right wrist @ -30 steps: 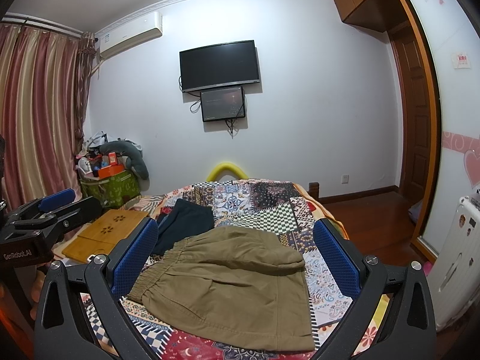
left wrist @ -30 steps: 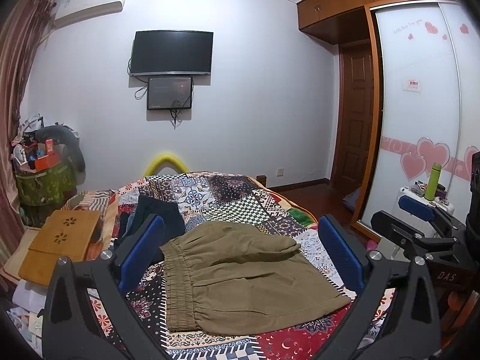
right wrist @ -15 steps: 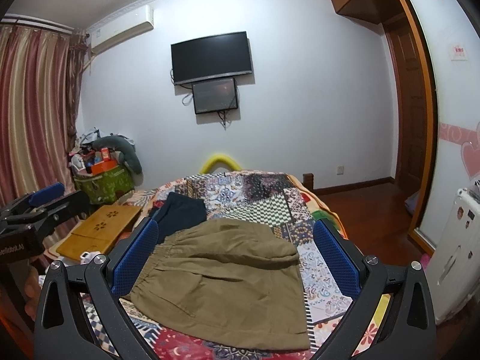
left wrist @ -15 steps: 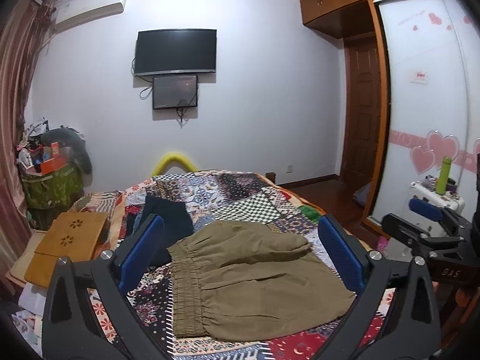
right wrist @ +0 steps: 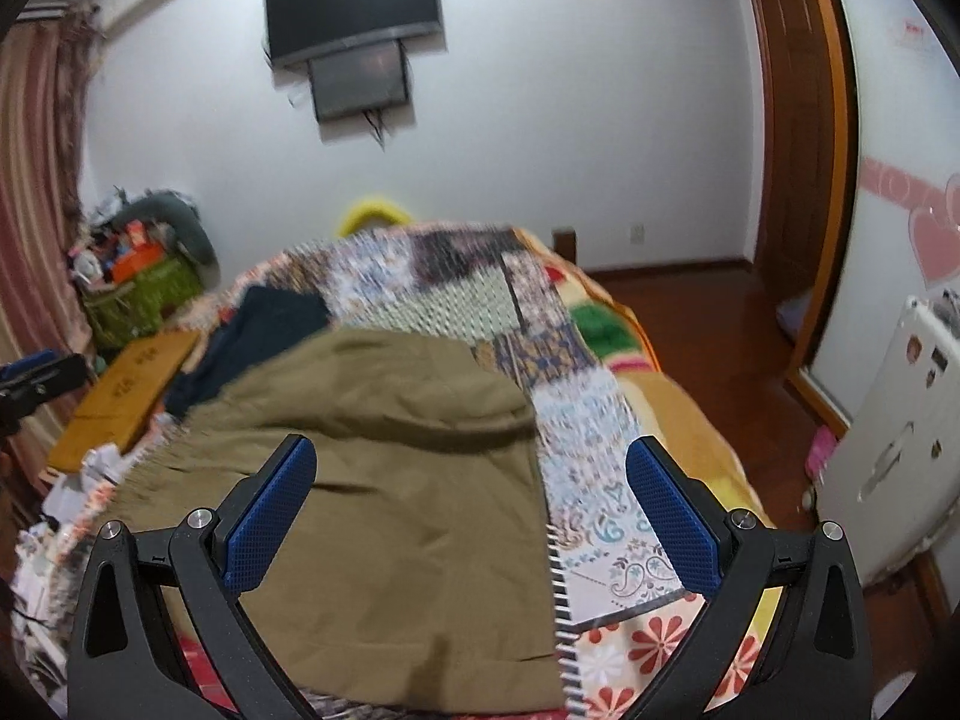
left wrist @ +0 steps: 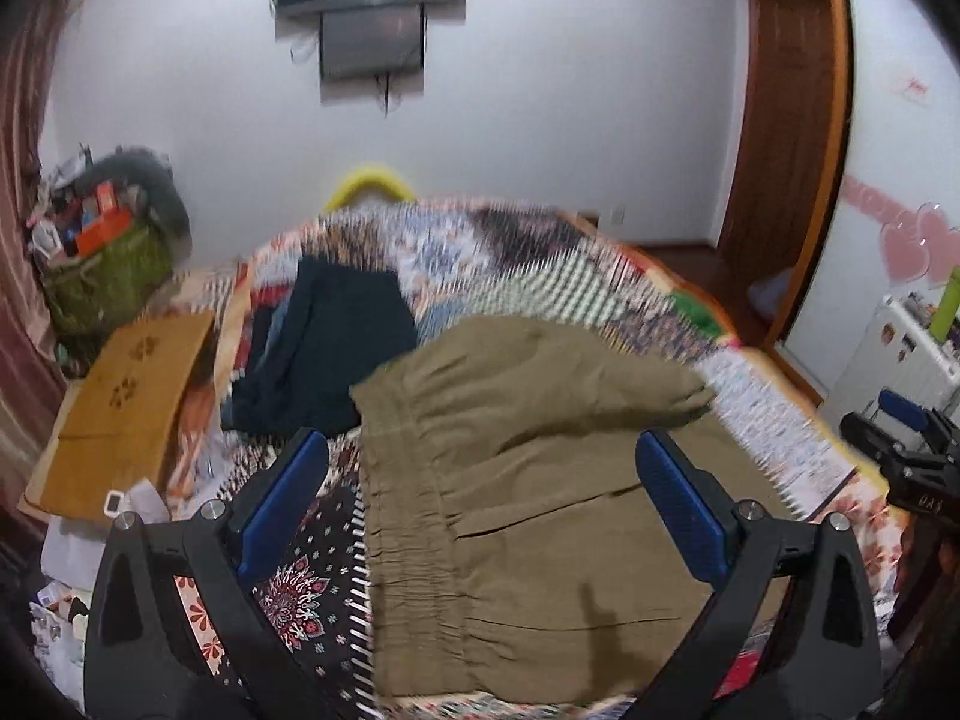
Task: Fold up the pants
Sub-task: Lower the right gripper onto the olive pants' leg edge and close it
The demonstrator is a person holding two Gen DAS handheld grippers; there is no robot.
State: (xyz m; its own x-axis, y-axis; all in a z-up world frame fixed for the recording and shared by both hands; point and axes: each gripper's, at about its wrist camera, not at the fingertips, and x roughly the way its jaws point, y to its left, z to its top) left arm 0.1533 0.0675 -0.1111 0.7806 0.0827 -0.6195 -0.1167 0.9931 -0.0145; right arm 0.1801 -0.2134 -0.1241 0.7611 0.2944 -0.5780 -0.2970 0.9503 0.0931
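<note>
Olive-brown pants (left wrist: 528,480) lie folded on the patchwork quilt (left wrist: 540,276) of the bed, elastic waistband to the left. My left gripper (left wrist: 480,504) is open and empty, hovering above the waistband side. My right gripper (right wrist: 468,504) is open and empty, above the right edge of the pants (right wrist: 390,468). The right gripper also shows at the right edge of the left wrist view (left wrist: 906,450), and the left one at the left edge of the right wrist view (right wrist: 30,384).
A dark navy garment (left wrist: 324,348) lies on the quilt behind the pants. A wooden lap tray (left wrist: 126,396) sits left of the bed, with a cluttered green basket (left wrist: 102,276) behind it. A white cabinet (right wrist: 888,450) stands to the right. A TV (right wrist: 354,0) hangs on the far wall.
Both grippers have dropped and tilted down toward the pants, which now fill more of each view. Both stay open. The pants have not moved.
</note>
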